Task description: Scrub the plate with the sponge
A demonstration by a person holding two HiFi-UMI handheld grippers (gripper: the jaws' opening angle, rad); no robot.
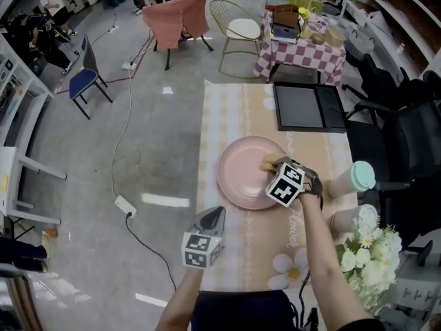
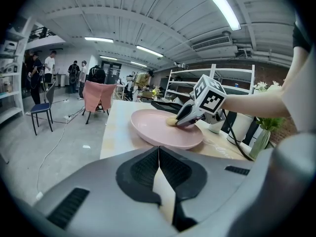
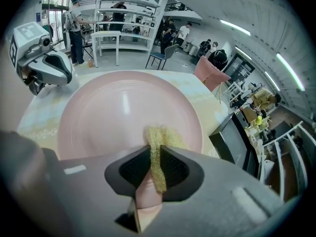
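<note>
A pink plate (image 1: 242, 178) lies in the middle of the table; it also fills the right gripper view (image 3: 108, 112) and shows in the left gripper view (image 2: 153, 127). My right gripper (image 1: 275, 164) is shut on a yellow sponge (image 3: 159, 147), squeezed thin between the jaws, and presses it on the plate's right part (image 1: 269, 163). From the left gripper view the sponge (image 2: 172, 121) shows at the jaw tips. My left gripper (image 1: 215, 216) hangs at the table's left edge, near the plate's lower left rim, jaws shut on nothing (image 2: 159, 149).
A black tray (image 1: 306, 107) lies at the far end of the table. Two cups (image 1: 351, 179) (image 1: 344, 219) and a bunch of white flowers (image 1: 368, 254) stand along the right edge. A cable and power strip (image 1: 125, 205) lie on the floor at left.
</note>
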